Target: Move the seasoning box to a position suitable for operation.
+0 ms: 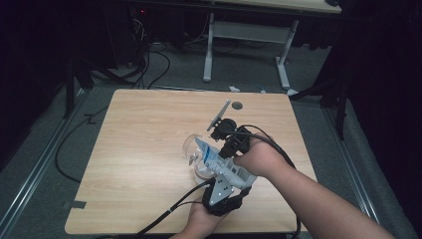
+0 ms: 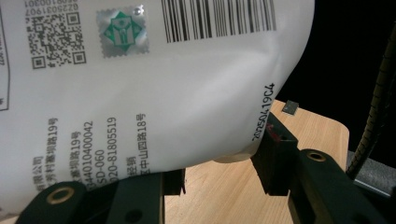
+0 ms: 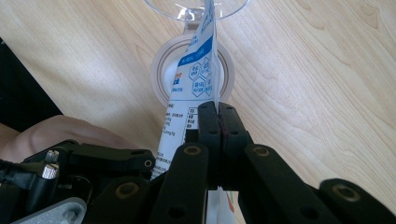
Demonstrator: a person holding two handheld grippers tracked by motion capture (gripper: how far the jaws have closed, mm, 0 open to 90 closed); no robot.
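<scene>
Pouch (image 1: 221,164): white printed bag with blue panel and barcode, held above the tabletop (image 1: 139,149), long axis sloping down toward the clear cup (image 1: 194,147).
Left claw (image 2: 219,172): clamping the pouch's fat lower end.
Right claw (image 3: 218,122): pressed together on the pouch's thin edge seam.
Key relation: mouth end lies ahead of the right claw, over the cup rim.

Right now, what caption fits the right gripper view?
Right gripper pinches a white pouch's edge above a tape roll and clear cup.
</scene>
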